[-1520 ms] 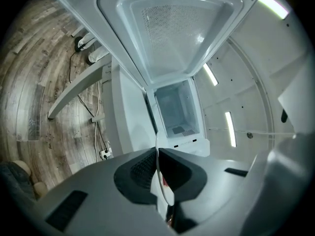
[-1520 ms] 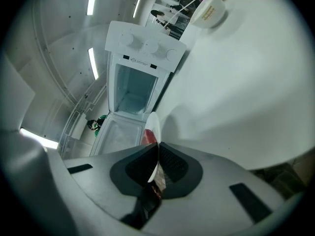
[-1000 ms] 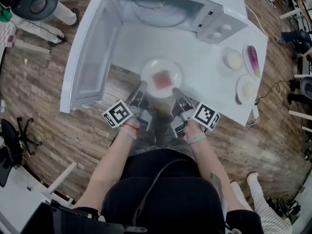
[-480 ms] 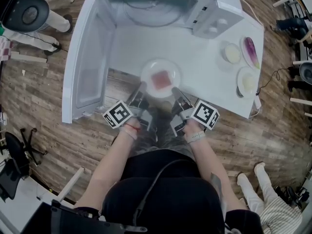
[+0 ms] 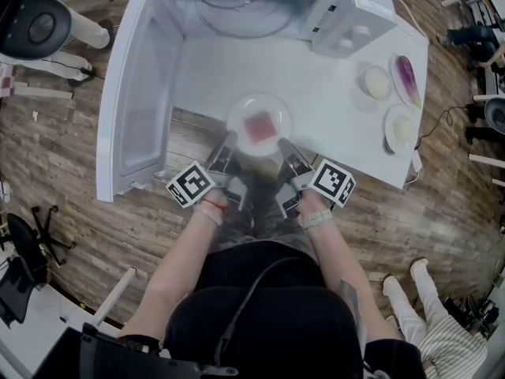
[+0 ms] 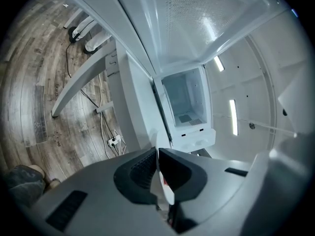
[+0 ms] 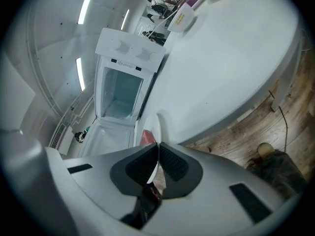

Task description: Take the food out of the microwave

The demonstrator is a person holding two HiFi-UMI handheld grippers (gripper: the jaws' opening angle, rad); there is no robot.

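Note:
A white plate with a pink slab of food hangs over the near edge of the white table, in front of the open microwave. My left gripper is shut on the plate's near-left rim and my right gripper on its near-right rim. In the left gripper view the thin plate rim runs between the closed pads of the left gripper. The right gripper view shows the right gripper clamped on the plate, with the food just past the jaws.
The microwave door swings wide to the left, over the wooden floor. Three dishes of food sit at the table's right end. Chairs stand at the far left, and a person's feet are at the lower right.

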